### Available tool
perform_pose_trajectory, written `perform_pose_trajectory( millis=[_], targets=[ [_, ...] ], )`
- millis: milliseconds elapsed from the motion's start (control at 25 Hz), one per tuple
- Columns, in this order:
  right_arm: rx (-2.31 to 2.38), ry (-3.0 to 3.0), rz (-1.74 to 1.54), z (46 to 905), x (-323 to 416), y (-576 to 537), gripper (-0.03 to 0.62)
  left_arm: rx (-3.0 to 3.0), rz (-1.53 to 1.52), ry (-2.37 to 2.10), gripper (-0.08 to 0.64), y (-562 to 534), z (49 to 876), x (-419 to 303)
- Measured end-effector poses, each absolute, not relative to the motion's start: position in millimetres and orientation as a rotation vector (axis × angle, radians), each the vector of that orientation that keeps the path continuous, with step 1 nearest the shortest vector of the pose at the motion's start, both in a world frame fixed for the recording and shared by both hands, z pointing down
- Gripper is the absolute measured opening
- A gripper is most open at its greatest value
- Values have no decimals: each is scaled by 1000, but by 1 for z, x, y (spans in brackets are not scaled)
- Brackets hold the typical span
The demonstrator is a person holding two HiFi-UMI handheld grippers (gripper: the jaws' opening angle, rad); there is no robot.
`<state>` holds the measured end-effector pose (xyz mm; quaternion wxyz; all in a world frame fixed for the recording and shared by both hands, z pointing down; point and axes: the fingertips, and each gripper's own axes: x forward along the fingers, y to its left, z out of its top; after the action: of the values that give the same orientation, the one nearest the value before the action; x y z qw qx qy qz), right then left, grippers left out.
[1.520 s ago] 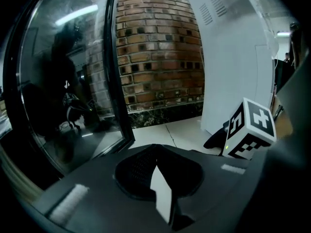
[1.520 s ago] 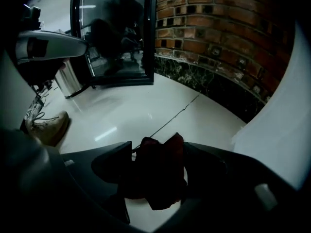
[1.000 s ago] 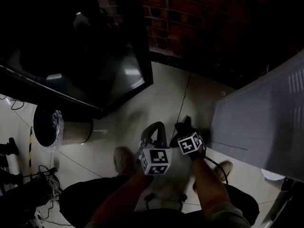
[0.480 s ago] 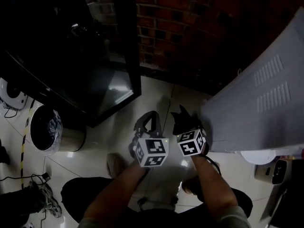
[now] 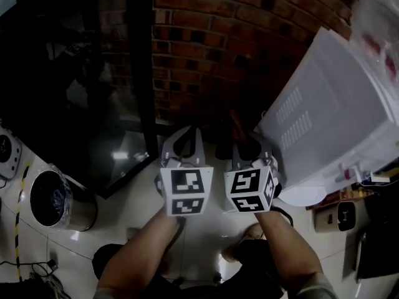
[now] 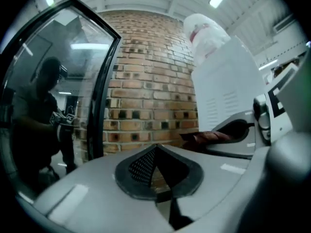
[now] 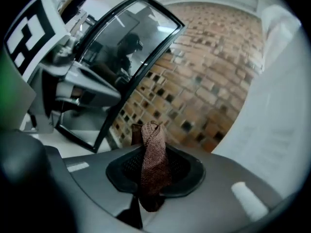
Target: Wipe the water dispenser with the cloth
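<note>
The white water dispenser (image 5: 336,111) stands at the right against the brick wall, with a bottle (image 5: 380,17) on top. In the right gripper view my right gripper (image 7: 154,152) has a brown cloth (image 7: 154,159) pinched upright between its pads, and its jaws are closing on it. In the head view that gripper (image 5: 246,143) is just left of the dispenser's lower side. My left gripper (image 5: 187,136) is beside it, and in its own view the left gripper (image 6: 156,152) is shut with nothing in it. That view also shows the cloth (image 6: 206,137) and the dispenser (image 6: 223,91).
A black glass-fronted cabinet (image 5: 75,92) stands at the left, its frame edge close to the left gripper. The brick wall (image 5: 212,48) is straight ahead. A round bin (image 5: 53,201) with a liner sits on the pale tiled floor at lower left.
Both grippers have come up from over the floor and now point at the brick wall. The view has tilted up, so more of the dispenser shows.
</note>
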<state>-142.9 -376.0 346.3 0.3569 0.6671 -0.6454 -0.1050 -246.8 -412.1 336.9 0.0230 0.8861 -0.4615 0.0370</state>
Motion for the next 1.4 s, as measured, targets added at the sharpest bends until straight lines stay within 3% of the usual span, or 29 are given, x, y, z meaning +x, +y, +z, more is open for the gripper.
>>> perform_pose_trajectory(
  millis=[280, 560, 920, 1400],
  targets=[
    [1909, -1353, -624, 179, -116, -383, 84, 2865, -109, -1278, 0, -385, 253, -221],
    [1813, -970, -848, 96, -97, -404, 84, 2869, -120, -1267, 0, -372, 244, -230],
    [1530, -508, -837, 60, -53, -443, 84, 2902, -9, -1315, 0, -382, 251, -233],
    [1431, -433, -606, 74, -21, -451, 83, 2885, 167, -1437, 0, -399, 291, -248]
  ],
)
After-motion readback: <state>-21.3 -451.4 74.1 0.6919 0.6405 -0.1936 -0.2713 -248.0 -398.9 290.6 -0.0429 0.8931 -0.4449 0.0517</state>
